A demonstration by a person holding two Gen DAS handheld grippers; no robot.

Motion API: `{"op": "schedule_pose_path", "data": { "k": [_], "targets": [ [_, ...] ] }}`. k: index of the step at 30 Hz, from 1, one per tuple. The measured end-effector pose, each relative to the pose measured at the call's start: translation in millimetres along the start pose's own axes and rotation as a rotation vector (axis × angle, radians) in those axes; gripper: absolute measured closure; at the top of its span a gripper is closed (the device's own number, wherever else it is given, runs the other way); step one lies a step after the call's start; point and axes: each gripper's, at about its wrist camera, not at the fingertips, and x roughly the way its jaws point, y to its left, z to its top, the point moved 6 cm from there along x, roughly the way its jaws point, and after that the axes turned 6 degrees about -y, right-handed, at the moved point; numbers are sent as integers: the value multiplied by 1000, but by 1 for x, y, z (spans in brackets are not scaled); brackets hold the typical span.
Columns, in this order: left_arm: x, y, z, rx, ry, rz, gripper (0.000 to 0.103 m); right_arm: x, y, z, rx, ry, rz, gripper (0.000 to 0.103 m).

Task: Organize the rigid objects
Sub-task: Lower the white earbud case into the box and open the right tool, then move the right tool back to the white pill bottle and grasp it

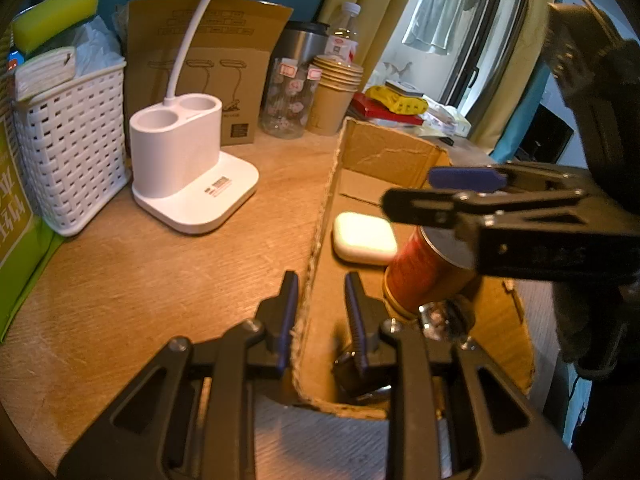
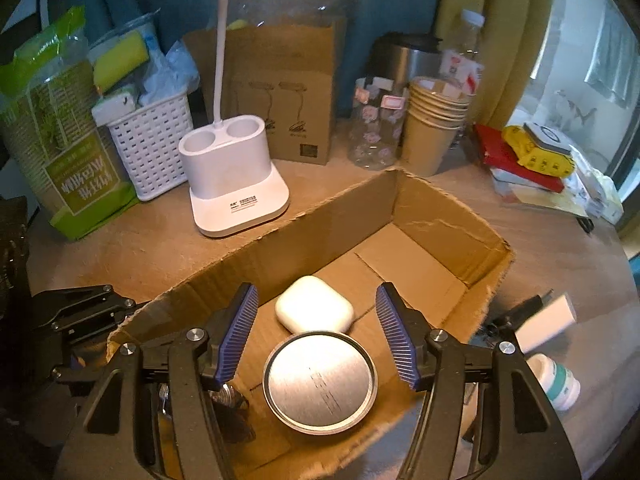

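An open cardboard box (image 2: pixel 448 216) lies on the wooden table; it also shows in the left wrist view (image 1: pixel 384 152). Inside lie a white earbud case (image 2: pixel 314 308) (image 1: pixel 364 238) and a red can with a metal end (image 2: pixel 320 384) (image 1: pixel 424 268). A dark shiny object (image 2: pixel 230 396) sits in the box's near corner, partly hidden. My right gripper (image 2: pixel 316 332) is open, its fingers spread either side of the can, above it. My left gripper (image 1: pixel 322 312) is partly open, its fingers astride the box's left wall without touching it. The right gripper shows in the left wrist view (image 1: pixel 460 188).
A white lamp base (image 2: pixel 236 184) stands left of the box, a white basket (image 2: pixel 148 148) and green packet (image 2: pixel 68 160) further left. Paper cups (image 2: pixel 432 128), a glass jar (image 2: pixel 374 124) and a brown box (image 2: pixel 288 92) stand behind. A small white bottle (image 2: pixel 558 380) and white block (image 2: pixel 546 320) lie right.
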Motion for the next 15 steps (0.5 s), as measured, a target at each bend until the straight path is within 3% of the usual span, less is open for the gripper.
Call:
{"op": "schedule_pose_path", "data": {
  "k": [15],
  "targets": [
    [0, 0, 0, 0, 0, 0, 77, -60, -55, -41, 135, -88, -136, 33]
  ]
}}
